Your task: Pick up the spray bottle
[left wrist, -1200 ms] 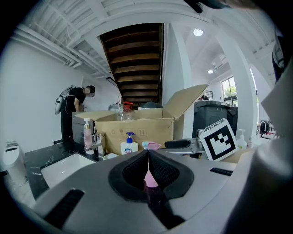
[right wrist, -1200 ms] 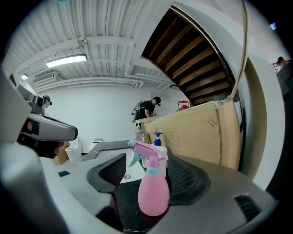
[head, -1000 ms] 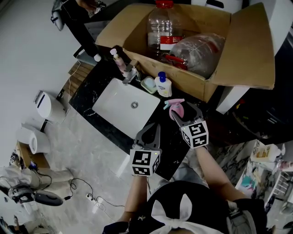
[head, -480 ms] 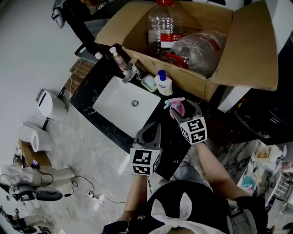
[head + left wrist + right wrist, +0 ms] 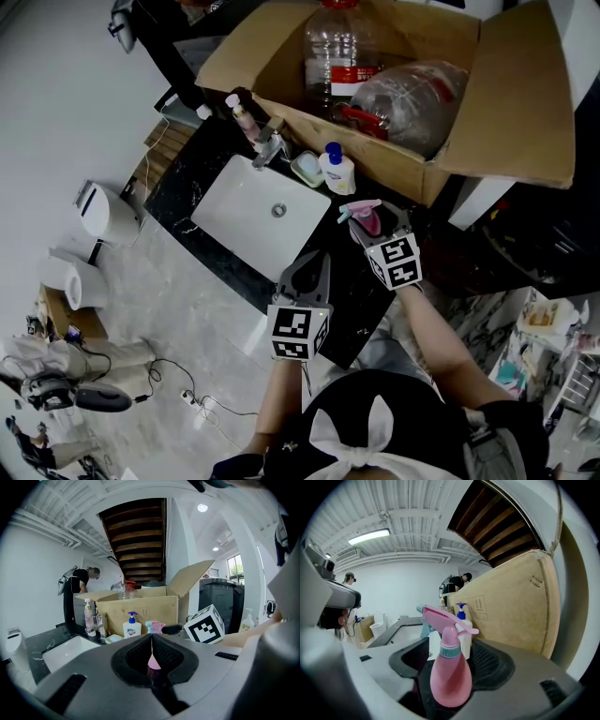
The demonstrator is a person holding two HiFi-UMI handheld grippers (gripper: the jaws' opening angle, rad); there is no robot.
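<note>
Right tongs (image 5: pixel 377 228) clamped on pink spray bottle (image 5: pixel 450 681)

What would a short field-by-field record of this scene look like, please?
setting: black counter with white sink, open cardboard box behind
target: pink spray bottle, upright, in front of the box
right gripper: jaws on either side of the spray bottle; firm contact unclear
left gripper: jaws together, empty, near the counter's front edge
nearby: white pump bottle beside the sink
</note>
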